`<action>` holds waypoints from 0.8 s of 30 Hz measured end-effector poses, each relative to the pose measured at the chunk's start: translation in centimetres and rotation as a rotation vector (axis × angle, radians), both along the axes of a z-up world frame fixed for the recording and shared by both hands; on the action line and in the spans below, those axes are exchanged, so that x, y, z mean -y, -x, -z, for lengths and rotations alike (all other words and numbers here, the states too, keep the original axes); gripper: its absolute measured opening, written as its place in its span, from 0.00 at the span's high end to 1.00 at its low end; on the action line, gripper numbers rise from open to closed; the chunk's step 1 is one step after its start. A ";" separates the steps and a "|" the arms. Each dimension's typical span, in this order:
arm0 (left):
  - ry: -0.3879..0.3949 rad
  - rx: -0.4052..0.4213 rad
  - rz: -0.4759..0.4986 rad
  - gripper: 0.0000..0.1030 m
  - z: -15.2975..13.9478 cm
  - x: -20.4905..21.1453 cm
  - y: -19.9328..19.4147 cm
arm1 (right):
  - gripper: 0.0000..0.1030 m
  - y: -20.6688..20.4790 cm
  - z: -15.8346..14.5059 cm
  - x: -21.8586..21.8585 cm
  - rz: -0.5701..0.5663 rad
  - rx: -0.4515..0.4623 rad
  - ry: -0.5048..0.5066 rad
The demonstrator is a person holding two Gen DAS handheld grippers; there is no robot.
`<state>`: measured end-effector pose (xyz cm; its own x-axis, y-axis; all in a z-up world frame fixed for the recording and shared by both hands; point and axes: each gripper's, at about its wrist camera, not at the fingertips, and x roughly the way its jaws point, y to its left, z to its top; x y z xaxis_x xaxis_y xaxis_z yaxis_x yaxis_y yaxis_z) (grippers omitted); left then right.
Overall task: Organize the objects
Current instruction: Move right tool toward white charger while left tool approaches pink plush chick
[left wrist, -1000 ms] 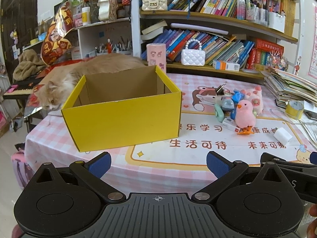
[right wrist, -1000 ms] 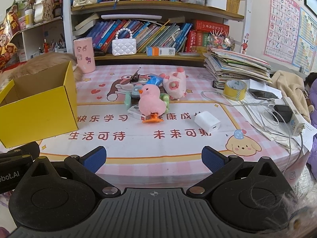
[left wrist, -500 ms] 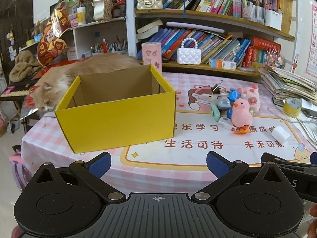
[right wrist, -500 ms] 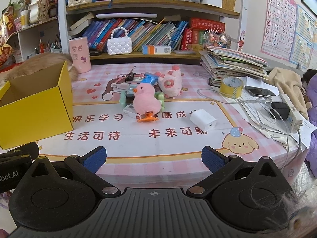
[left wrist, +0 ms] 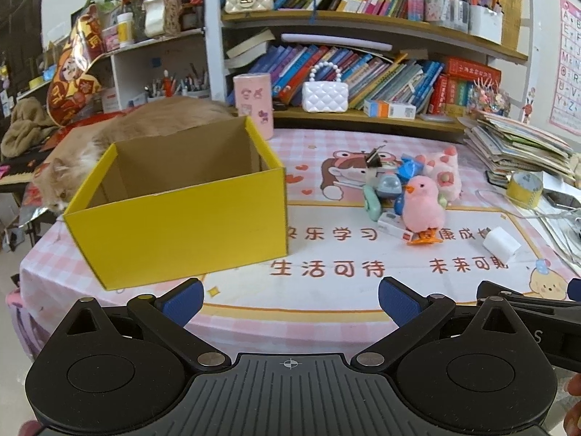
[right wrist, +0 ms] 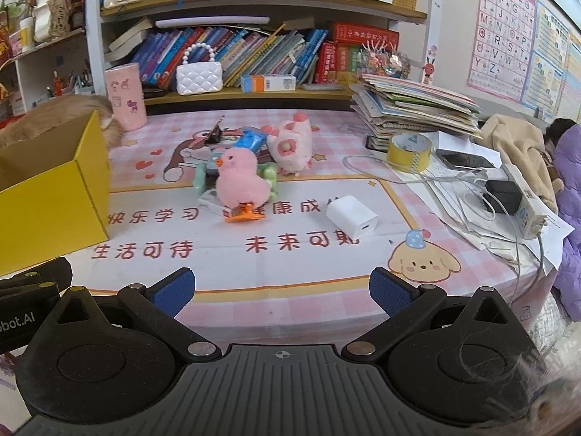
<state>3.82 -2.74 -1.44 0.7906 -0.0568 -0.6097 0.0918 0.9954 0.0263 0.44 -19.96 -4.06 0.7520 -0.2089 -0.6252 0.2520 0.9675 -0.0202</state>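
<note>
Both hand-held grippers, left (left wrist: 290, 299) and right (right wrist: 281, 290), hung over the near desk (right wrist: 308, 265) edge, jaws apart, holding nothing | toys heaped mid-desk, pink chick (right wrist: 241, 185) frontmost, right of the empty yellow box (left wrist: 181, 214) | advice: right gripper should pinch the chick's body squarely, lift clear, then lower into the box.

1. Beyond the left fingers (left wrist: 183, 299), the yellow box (left wrist: 181, 229) hides most of the cat (left wrist: 69, 167) lying behind it.
2. Ahead of the right fingers (right wrist: 172, 290), the pink chick (right wrist: 241, 183) covers much of the small toys (right wrist: 203, 178) behind it; they cannot be identified.
3. The same box is cut off by the right view's left edge.
</note>
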 end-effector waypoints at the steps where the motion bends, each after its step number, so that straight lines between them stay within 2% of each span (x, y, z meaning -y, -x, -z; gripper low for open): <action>1: -0.002 -0.003 0.004 0.00 0.1 0.3 -0.2 | 0.00 -0.2 0.1 0.3 0.004 -0.003 0.000; 17: 0.011 -0.064 0.013 0.00 1.0 5.3 -4.5 | 0.00 -5.1 1.0 5.5 -0.011 -0.069 -0.008; 24: 0.084 -0.085 -0.012 0.00 1.5 7.1 -6.7 | 0.00 -7.4 1.6 8.7 -0.022 -0.090 -0.025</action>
<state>10.54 -9.88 -2.94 0.7368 -0.1020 -0.6683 0.0786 0.9948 -0.0651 7.86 -28.66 -5.66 0.6972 -0.1765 -0.6949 0.2286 0.9733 -0.0178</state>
